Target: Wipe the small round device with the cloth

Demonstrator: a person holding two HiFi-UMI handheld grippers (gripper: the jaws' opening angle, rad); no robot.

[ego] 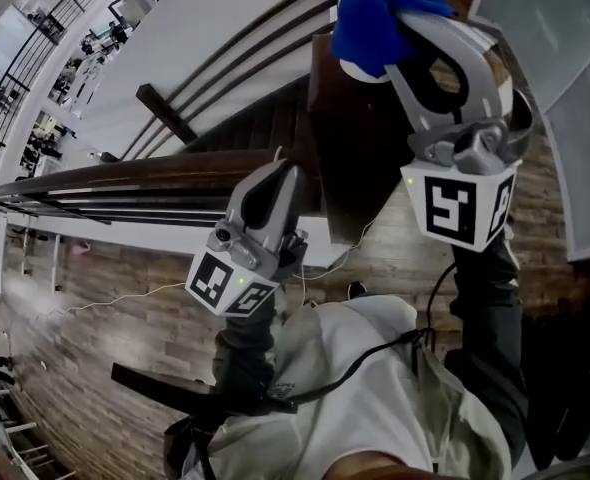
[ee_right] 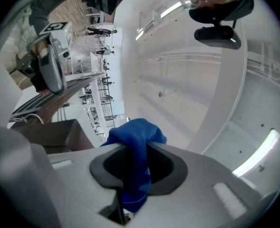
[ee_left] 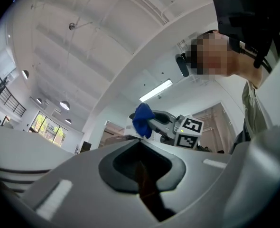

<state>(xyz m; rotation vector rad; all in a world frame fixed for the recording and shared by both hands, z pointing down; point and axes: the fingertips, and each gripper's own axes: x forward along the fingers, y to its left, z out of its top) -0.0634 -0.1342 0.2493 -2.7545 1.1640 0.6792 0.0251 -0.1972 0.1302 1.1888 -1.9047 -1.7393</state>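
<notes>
The right gripper (ego: pixel 413 16) is clamped on a blue cloth (ego: pixel 377 13), its jaws closed on the fabric. In the right gripper view the cloth (ee_right: pixel 136 137) lies lengthwise along the jaws. Its bunched end stands past the tips of the right gripper (ee_right: pixel 133 148), and the rest runs back between them toward the camera.

In the head view a pale rounded shape (ego: pixel 358 70) shows just under the cloth; what it is cannot be told.

The left gripper (ego: pixel 278 171) is held lower and well apart from the right one. Its jaws are together with nothing between them in the left gripper view (ee_left: pixel 140 144), which also shows the cloth (ee_left: pixel 142 119) off beyond the tips.

Below both grippers are a dark wooden railing (ego: pixel 125 173), a brown panel (ego: pixel 345 148), a plank floor (ego: pixel 105 313) and a white cable (ego: pixel 125 294).
</notes>
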